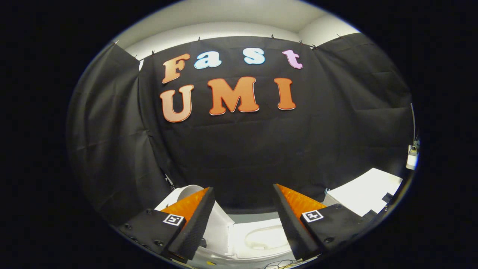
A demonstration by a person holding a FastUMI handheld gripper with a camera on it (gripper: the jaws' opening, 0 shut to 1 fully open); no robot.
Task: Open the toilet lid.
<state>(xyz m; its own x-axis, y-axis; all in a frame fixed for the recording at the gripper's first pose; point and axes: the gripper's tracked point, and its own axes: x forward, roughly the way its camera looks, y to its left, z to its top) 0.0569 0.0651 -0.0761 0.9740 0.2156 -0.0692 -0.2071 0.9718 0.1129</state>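
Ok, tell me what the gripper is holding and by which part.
Nothing is held. The gripper is open, its fingers spread wide with empty space between them; the toilet lies below and beyond them, untouched.

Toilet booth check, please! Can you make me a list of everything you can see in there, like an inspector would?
Surface: a pale floor strip shows at the foot of the black cloth wall.
Job's things: white toilet below and between the fingers; its lid stands raised on the left and the bowl shows open.
Clutter: a white flat-topped unit beyond the right finger; what it is cannot be told.
Grippers: claw open, fingers spread wide, holding nothing.
Cables: thin wires low, near the toilet's front.
Surroundings: white ceiling above the cloth; a small fitting on the far right.
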